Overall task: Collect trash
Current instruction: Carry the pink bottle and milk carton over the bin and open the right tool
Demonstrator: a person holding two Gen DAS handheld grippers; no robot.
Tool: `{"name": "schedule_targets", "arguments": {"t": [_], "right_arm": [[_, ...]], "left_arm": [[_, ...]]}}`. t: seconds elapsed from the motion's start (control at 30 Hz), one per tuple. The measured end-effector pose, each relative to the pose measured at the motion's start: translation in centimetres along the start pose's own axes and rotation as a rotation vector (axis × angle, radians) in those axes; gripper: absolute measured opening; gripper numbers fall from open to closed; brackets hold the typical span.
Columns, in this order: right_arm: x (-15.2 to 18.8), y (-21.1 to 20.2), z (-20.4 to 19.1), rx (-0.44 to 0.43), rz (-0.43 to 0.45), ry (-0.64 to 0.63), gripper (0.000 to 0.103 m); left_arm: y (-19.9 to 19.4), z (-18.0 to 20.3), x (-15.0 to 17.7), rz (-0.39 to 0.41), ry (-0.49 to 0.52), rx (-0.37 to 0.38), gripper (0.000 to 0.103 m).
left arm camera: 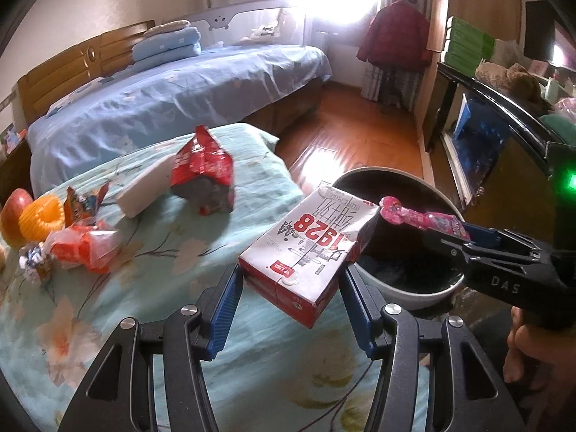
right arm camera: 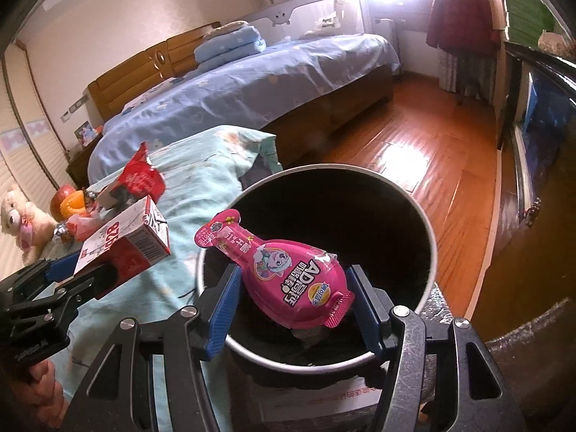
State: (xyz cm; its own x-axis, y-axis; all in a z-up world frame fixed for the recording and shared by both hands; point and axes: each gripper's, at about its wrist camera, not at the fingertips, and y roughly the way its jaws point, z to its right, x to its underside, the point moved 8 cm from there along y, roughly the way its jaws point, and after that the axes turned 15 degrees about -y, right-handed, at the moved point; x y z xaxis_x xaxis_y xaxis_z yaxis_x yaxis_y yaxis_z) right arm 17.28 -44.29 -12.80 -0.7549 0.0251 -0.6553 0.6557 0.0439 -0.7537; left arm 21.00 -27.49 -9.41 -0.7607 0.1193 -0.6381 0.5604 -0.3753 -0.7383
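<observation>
At the far left of the left wrist view an apple (left arm camera: 12, 212) and a ribbed orange plastic cup (left arm camera: 41, 216) sit on the bench (left arm camera: 151, 288), whose soft pale-green floral cloth lies in loose folds. Just beside them lie crinkled orange wrappers (left arm camera: 84, 248), glossy and crumpled. Further in, a flat white rectangular block (left arm camera: 145, 189) touches a puffed red foil bag (left arm camera: 203, 174) with a torn, jagged top.

The left gripper (left arm camera: 291, 284) holds a stiff white and red cardboard carton (left arm camera: 309, 252), boxy and sharp-cornered, its blue ribbed fingers (left arm camera: 225, 315) pressed on the two sides; the carton tilts over the right edge of the bench, its far corner just over the rim of the trash bin (left arm camera: 406, 293).

The bin is round, smooth and pale outside, dark inside, standing just beside the bench edge on the glossy wooden floor (right arm camera: 414, 154). The right gripper (right arm camera: 291, 298) clamps a shiny pink pear-shaped pouch (right arm camera: 284, 270) across its wide end, the fingers (right arm camera: 367, 309) tight on both sides, and the pouch hangs over the bin's open mouth, narrow neck pointing away.

Beyond the bin the floor runs bare toward the bed (right arm camera: 252, 82) and a dark cabinet (right arm camera: 540, 115) at the right, leaving a free strip between them
</observation>
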Motion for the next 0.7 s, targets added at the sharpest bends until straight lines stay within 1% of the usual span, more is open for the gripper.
{"name": "schedule_targets", "arguments": {"t": [0.2, 0.4, 0.5, 0.7], "right_arm": [[-0.1, 0.4, 1.2, 0.018, -0.006, 0.010, 0.061], [0.0, 0.7, 2.6, 0.036, -0.014, 0.025, 0.061], [0.0, 0.9, 3.0, 0.041, -0.019, 0.031, 0.061], [0.0, 1.5, 3.4, 0.048, -0.035, 0.032, 0.061]], "left_arm": [[0.9, 1.4, -0.3, -0.005, 0.023, 0.005, 0.054], [1.9, 2.2, -0.5, -0.016, 0.026, 0.007, 0.054], [2.5, 2.6, -0.7, -0.016, 0.032, -0.002, 0.054], [3.4, 3.8, -1.1, -0.023, 0.034, 0.003, 0.054]]}}
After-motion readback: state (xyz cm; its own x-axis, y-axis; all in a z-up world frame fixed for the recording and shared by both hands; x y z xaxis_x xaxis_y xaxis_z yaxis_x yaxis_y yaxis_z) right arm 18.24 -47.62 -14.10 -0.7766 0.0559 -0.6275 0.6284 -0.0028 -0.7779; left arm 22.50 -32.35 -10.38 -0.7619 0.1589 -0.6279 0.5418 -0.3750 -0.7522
